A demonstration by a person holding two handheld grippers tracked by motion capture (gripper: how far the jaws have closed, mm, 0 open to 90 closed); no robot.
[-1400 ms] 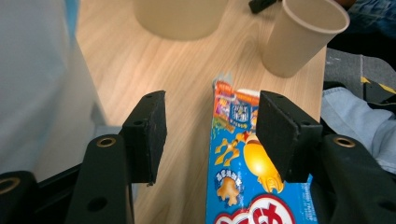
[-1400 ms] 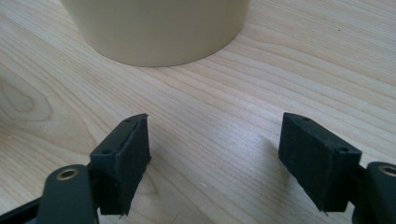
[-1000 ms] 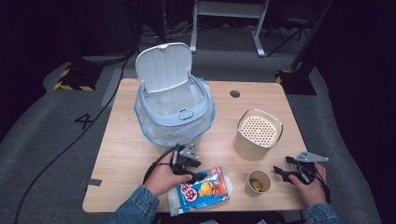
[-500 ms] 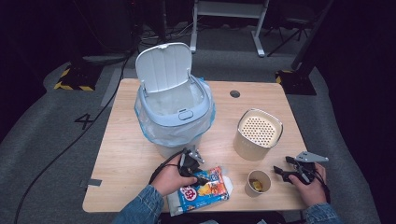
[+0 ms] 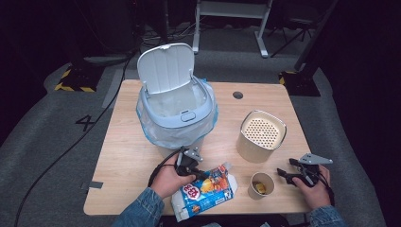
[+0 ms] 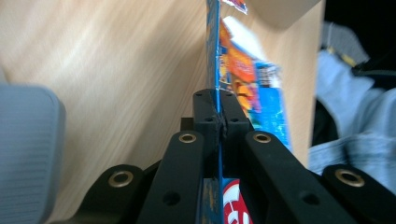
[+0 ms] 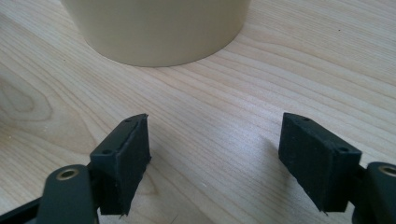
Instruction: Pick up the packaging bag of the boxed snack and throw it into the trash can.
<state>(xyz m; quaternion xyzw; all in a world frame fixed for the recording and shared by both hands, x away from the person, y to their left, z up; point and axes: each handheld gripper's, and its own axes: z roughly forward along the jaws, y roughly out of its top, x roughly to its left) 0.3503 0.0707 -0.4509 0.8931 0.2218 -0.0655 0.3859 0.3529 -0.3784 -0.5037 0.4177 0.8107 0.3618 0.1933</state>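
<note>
A blue and orange snack bag (image 5: 204,191) lies flat near the table's front edge. My left gripper (image 5: 204,176) has just been closing and is now shut on the bag's upper edge. In the left gripper view my gripper (image 6: 218,122) has the thin blue foil of the bag (image 6: 252,79) pinched between its pads. At the front right, my right gripper (image 5: 283,175) rests on the wood, open. In the right gripper view my gripper (image 7: 215,151) has only bare table between its pads, with a cream canister (image 7: 159,28) standing just beyond.
A pale blue lidded bin (image 5: 177,111) with a plastic liner stands open behind the left hand. A cream canister (image 5: 261,136) with a perforated top stands at the right. A small paper cup (image 5: 261,185) sits between the bag and the right gripper.
My left gripper moved a little right and forward onto the bag's edge and closed on it. The right hand stayed still.
</note>
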